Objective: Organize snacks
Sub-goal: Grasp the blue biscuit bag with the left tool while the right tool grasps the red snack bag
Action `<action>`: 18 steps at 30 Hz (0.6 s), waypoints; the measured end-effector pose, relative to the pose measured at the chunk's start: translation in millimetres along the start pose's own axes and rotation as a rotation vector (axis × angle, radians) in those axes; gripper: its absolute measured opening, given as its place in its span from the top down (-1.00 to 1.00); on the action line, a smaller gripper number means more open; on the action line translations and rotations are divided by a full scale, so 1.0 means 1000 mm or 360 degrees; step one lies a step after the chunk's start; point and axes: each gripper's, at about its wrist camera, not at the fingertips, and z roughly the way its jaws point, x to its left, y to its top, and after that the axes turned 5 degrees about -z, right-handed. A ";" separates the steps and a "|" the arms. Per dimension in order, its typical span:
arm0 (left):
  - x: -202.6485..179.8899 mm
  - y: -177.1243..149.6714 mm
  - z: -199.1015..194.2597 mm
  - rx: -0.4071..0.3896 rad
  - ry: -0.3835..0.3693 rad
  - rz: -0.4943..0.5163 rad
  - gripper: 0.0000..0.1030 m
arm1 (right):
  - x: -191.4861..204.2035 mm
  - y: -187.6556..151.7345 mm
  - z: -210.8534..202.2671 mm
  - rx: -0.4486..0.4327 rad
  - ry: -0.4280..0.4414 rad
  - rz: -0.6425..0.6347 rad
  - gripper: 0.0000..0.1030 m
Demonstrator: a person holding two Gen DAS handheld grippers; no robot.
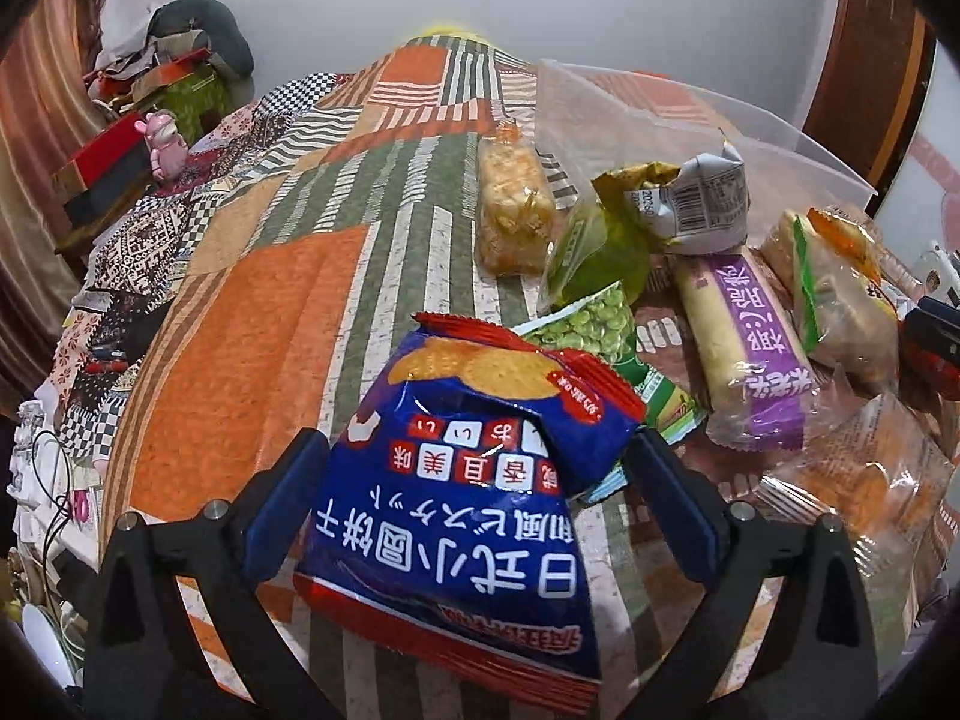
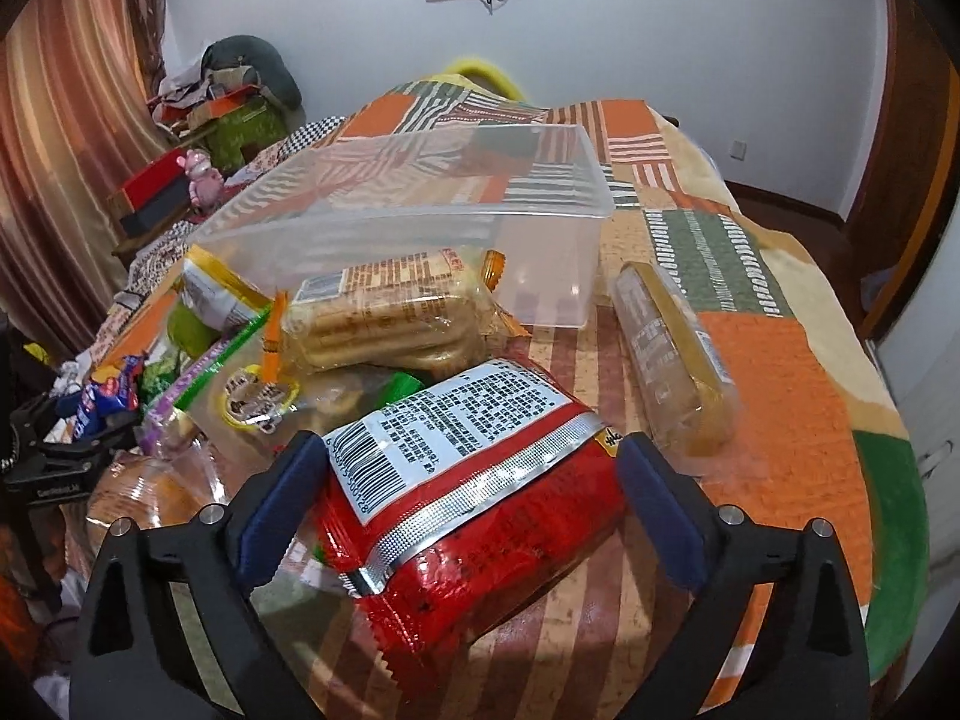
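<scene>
My left gripper (image 1: 474, 468) has its jaws on both sides of a blue and red biscuit bag (image 1: 462, 498), which is pinched and crumpled between the pads. My right gripper (image 2: 468, 474) straddles a red snack bag (image 2: 474, 516) with a silver seam; the pads sit at its sides. A clear plastic box (image 2: 540, 252) stands behind the pile, also seen in the left wrist view (image 1: 690, 114). Loose snacks lie around: a purple-labelled roll (image 1: 744, 348), a green pea bag (image 1: 591, 324), a cracker pack (image 2: 390, 312), a long roll (image 2: 672, 360).
Everything lies on a patchwork quilt of orange and green (image 1: 252, 330). The left gripper shows at the left edge of the right wrist view (image 2: 78, 432). Boxes and a pink toy (image 1: 162, 141) sit far left by a curtain.
</scene>
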 end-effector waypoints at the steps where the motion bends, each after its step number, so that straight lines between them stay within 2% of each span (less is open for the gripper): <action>1: 0.001 0.000 0.000 -0.0005 -0.0004 -0.0003 -0.92 | -0.001 0.000 0.000 0.0004 -0.0002 -0.0002 -0.88; 6: 0.002 -0.001 -0.005 -0.0041 -0.0023 0.0014 -0.47 | -0.021 -0.009 -0.002 0.0089 0.0038 0.0103 -0.85; 7: 0.002 -0.002 -0.005 -0.0043 -0.0025 0.0016 -0.43 | -0.027 -0.012 -0.004 0.0103 0.0051 0.0148 -0.85; 12: 0.003 -0.003 -0.010 -0.0055 -0.0033 0.0001 -0.32 | -0.031 -0.009 -0.020 0.0059 0.0093 0.0220 -0.88; 18: 0.005 -0.005 -0.027 -0.0103 -0.0037 -0.0015 -0.29 | -0.014 0.008 -0.006 0.0050 0.0012 0.0181 -0.88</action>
